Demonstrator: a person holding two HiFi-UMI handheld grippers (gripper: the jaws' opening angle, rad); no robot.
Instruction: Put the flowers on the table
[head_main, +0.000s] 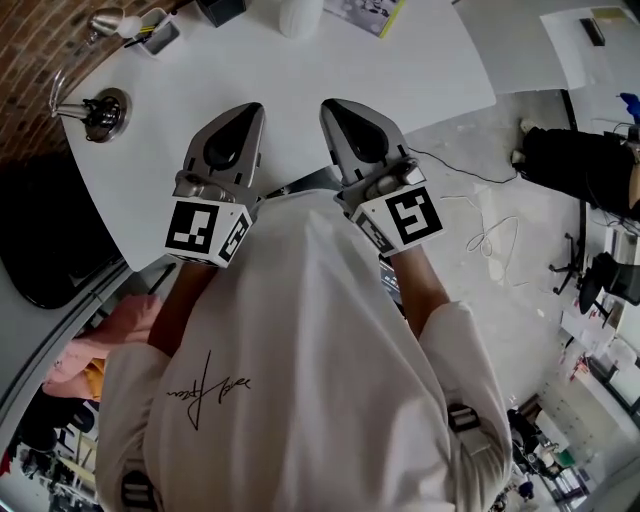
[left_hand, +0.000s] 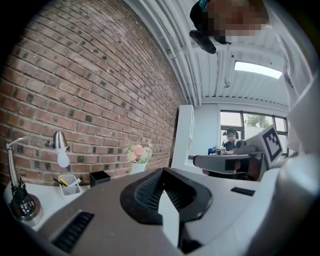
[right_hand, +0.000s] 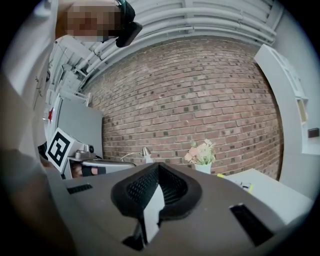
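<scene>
Both grippers empty, flowers standing on the table

My left gripper and right gripper are closed on nothing. The flowers sit in their vase at the frame's top edge, on the table — looks done to me.

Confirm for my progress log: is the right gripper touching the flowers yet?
Apart. The right gripper view shows the flowers far off by the brick wall, well beyond the shut right gripper.
</scene>
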